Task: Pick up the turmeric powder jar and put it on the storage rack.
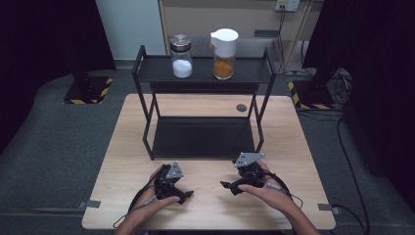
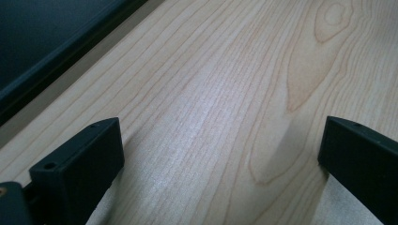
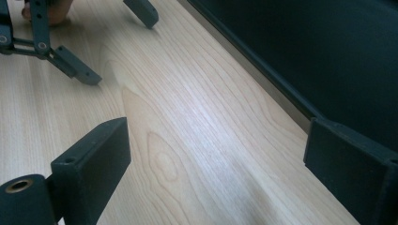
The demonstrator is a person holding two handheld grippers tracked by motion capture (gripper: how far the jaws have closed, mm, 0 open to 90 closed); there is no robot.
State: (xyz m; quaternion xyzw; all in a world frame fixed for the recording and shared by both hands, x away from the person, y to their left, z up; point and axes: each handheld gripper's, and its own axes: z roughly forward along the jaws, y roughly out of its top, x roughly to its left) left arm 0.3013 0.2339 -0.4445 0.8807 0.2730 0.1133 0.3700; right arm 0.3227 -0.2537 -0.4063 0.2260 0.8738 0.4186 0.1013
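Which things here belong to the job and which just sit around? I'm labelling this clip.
In play: left gripper and right gripper, both open over the table; nearest them, the black shelf rack.

Standing by: white-powder jar, orange-powder jar, both on the rack's top shelf.

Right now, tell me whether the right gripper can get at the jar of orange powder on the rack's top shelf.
Probably yes: the right gripper is open and empty, and the orange-powder jar stands uncovered on the rack top, apart from the white-powder jar.
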